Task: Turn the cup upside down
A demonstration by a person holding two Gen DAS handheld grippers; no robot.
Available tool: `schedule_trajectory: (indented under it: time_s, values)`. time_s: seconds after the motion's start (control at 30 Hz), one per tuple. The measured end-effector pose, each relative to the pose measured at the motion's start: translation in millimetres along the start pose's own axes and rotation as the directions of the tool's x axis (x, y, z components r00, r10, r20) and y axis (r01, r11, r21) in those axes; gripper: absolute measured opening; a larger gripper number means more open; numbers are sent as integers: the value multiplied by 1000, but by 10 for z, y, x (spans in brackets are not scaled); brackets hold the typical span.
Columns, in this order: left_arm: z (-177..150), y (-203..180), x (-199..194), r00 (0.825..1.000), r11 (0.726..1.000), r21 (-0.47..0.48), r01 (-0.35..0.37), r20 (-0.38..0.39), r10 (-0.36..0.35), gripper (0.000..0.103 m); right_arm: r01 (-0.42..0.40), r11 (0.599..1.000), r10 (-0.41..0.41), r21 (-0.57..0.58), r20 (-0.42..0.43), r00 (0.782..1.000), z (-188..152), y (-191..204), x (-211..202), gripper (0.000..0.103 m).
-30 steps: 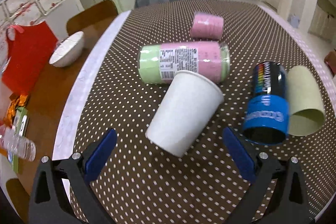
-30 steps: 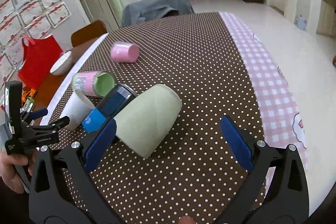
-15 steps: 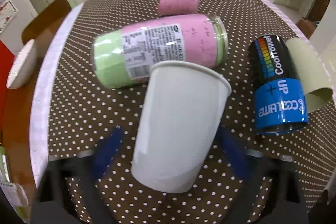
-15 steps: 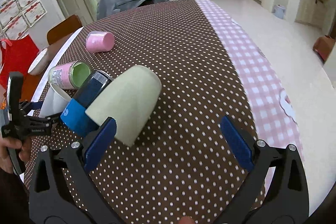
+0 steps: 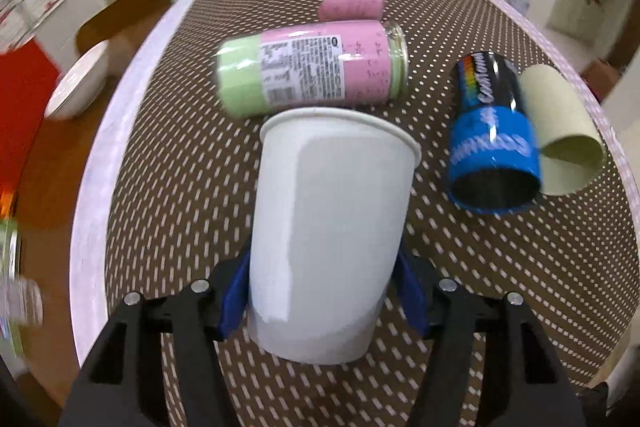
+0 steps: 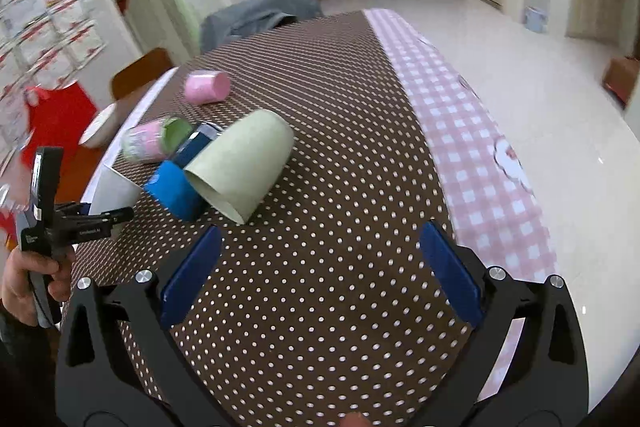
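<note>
White paper cup [image 5: 328,227], lying on its side on the dotted tablecloth [image 5: 520,267], is now sitting between my left gripper [image 5: 324,291] fingers, which appear clamped on its base after closing in. My right gripper [image 6: 320,275] is hanging wide apart, holding nothing, so lifting and flipping come next.

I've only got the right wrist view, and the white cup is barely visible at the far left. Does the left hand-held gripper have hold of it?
Observer: Yes. In the left wrist view, the left hand-held gripper has a blue pad pressed against each side of the white cup, near its base.
Operator: Which way does the rim point?
Observer: Away from the gripper, toward the pink and green jar, which lies on its side just beyond the rim.
Operator: And the blue can?
Observer: The blue can lies to the cup's right, apart from it. Its dark open mouth faces the left camera.
</note>
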State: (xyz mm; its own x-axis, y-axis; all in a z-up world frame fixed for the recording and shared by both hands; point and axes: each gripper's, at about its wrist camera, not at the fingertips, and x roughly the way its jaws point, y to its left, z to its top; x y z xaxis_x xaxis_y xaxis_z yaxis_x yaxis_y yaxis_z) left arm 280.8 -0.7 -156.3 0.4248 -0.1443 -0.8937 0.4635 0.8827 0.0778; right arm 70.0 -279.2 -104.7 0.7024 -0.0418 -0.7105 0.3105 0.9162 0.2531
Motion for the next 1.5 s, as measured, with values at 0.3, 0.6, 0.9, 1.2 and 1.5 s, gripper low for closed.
schedule_trajectory:
  time_s: [0.3,0.6,0.9,1.2,1.5]
  values:
    - [-524,-542,-598,997,995,-69,-73,10,74,62,-186,980,183,-76,-50,982,129,-95,77,97]
    - [-649,-1162,-694,997,998,49,40,57,-42,62,-156,986,155,-55,-22,988,-66,-228,-69,97]
    - [-548,-1443,-444,984,964,208,166,23,-175,63,-54,997,53,49,29,998,-273,-270,-307,97]
    - [-431,-1453,-236,987,971,185,149,33,-157,71,-49,999,49,-6,19,999,-179,-134,-261,97]
    - [-640,-1208,-653,983,997,75,11,181,-25,71,-128,989,129,-80,10,992,4,80,-176,97]
